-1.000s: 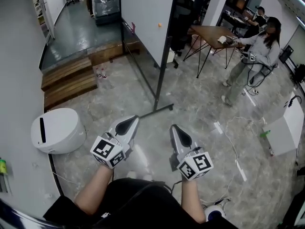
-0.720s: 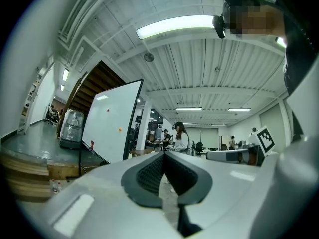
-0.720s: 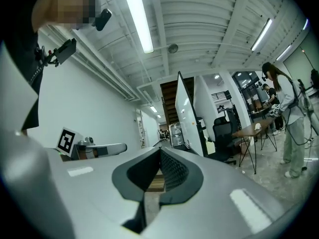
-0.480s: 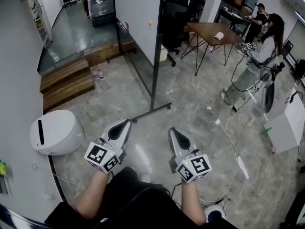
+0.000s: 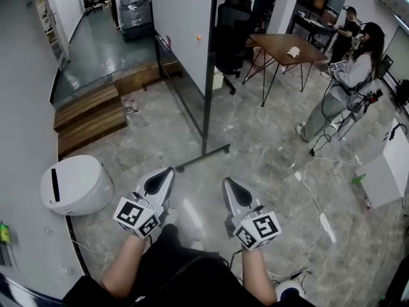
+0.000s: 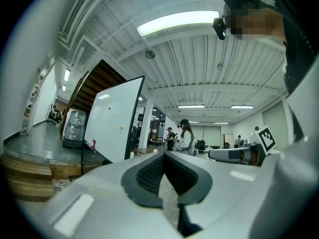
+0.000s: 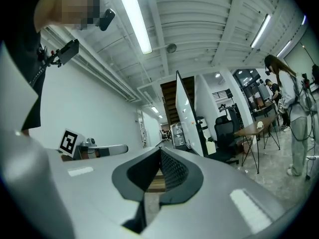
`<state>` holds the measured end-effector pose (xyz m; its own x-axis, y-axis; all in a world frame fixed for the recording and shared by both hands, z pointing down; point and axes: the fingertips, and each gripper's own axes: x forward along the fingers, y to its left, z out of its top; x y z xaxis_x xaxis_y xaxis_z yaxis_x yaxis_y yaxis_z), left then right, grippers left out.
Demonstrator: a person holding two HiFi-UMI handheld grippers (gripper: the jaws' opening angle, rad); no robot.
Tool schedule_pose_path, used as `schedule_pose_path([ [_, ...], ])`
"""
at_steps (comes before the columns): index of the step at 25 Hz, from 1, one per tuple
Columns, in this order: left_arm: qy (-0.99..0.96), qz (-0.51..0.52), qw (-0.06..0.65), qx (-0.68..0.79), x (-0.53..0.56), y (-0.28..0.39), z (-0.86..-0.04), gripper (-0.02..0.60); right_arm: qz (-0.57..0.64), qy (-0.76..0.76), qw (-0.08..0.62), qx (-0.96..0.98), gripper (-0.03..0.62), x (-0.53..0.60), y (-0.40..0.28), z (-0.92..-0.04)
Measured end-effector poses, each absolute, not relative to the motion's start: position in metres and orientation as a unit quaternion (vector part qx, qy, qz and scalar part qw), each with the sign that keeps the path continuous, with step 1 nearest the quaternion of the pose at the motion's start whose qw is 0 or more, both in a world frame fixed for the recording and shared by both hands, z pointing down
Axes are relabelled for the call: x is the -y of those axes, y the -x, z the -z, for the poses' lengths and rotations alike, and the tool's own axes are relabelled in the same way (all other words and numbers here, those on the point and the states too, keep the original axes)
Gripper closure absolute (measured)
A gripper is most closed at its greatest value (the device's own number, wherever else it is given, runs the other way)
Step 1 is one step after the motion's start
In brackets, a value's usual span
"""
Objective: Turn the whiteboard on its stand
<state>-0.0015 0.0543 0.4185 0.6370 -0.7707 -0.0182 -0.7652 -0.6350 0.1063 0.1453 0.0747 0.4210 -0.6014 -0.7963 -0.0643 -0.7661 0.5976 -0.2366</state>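
Note:
The whiteboard (image 5: 182, 18) stands upright on a black frame whose foot bar (image 5: 203, 158) lies on the stone floor ahead of me. I see it nearly edge-on; small coloured magnets dot its face. My left gripper (image 5: 167, 170) and right gripper (image 5: 228, 181) are held side by side, level, short of the foot bar and apart from the board. Both are shut with nothing between the fingers. The whiteboard (image 6: 112, 123) shows left of centre in the left gripper view, and as a thin slanted panel (image 7: 185, 118) in the right gripper view.
A white rounded bin (image 5: 75, 184) sits at my left, wooden steps (image 5: 86, 117) behind it. Behind the board are a black office chair (image 5: 230, 24) and a wooden table (image 5: 284, 47). A person (image 5: 348, 75) stands at right, near a white box (image 5: 383, 171) and floor cables (image 5: 313, 197).
The board's foot bar and upright sit a little closer to me than before. Both grippers have sunk slightly in the picture and stay shut. The person at right has shifted stance.

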Motion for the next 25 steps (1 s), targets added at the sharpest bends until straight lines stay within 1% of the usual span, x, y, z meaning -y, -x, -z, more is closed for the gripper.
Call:
schedule_pose_path([
  [8, -0.911, 0.035, 0.041, 0.409, -0.031, 0.002, -0.418, 0.578, 0.081, 0.454, 0.073, -0.884, 0.586, -0.051, -0.141, -0.422],
  [18, -0.927, 0.041, 0.047, 0.371, 0.056, 0.029, -0.404, 0.578, 0.074, 0.488, 0.058, -0.868, 0.586, 0.027, -0.108, -0.406],
  [25, -0.941, 0.046, 0.039, 0.333, 0.108, 0.053, -0.396, 0.578, 0.067, 0.508, 0.062, -0.857, 0.586, 0.076, -0.076, -0.394],
])
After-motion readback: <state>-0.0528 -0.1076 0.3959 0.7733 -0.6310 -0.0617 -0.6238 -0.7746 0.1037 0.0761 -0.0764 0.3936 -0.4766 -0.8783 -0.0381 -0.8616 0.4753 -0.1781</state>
